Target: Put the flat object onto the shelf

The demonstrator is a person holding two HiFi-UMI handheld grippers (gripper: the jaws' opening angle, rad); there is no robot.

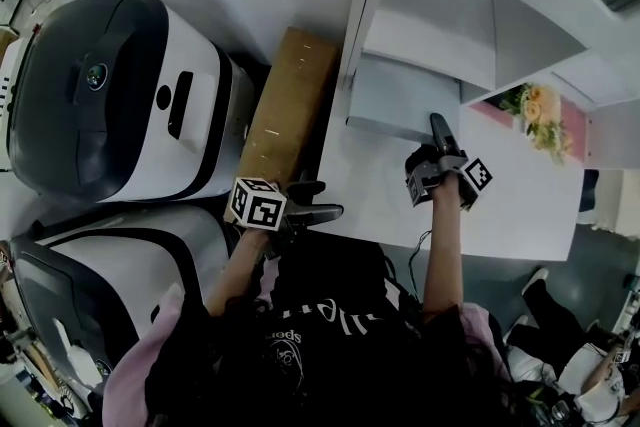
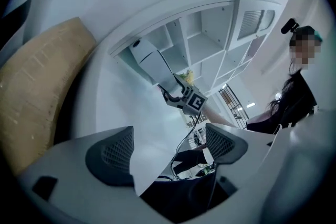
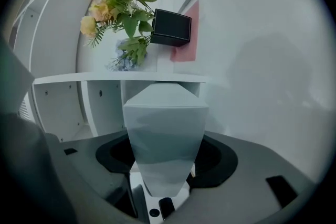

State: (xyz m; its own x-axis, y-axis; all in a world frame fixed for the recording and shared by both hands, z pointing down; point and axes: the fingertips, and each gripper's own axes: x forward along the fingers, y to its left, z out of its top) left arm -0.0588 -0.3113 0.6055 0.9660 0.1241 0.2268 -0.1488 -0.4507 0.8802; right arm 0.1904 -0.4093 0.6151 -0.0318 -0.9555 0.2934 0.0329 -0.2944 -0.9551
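A person stands over a white table [image 1: 500, 205], with a hand-held gripper in each hand.

The right gripper [image 1: 440, 130] is stretched forward, and its jaws are clamped on the near end of the flat object [image 1: 400, 100], a pale grey panel. The panel runs straight ahead of the jaws towards the white shelf [image 1: 430, 25]. Seen from above, its far end lies at or just inside the mouth of an open compartment. In the right gripper view, the flat object [image 3: 165, 123] fills the middle of the frame and rises from between the jaw pads towards a shelf board [image 3: 105, 81] directly ahead. Above that board, and slightly left of the tool's line, are a bunch of orange flowers [image 3: 118, 8] and a small black box [image 3: 171, 27].

The left gripper [image 1: 318, 200] is held low at the near edge of the table, well apart from the shelf. Its jaws are spread, and only the table edge shows between them. Far ahead in its own view is the flat object [image 2: 152, 63], held out towards the shelf [image 2: 210, 39]. A tan board [image 2: 37, 86] lies off to its left.

The task looks well along. The panel is gripped and presented at the shelf, but it is not let go. Whether its far end already rests on the board cannot be told. What probably remains is to slide it in, set it down flat and open the jaws.
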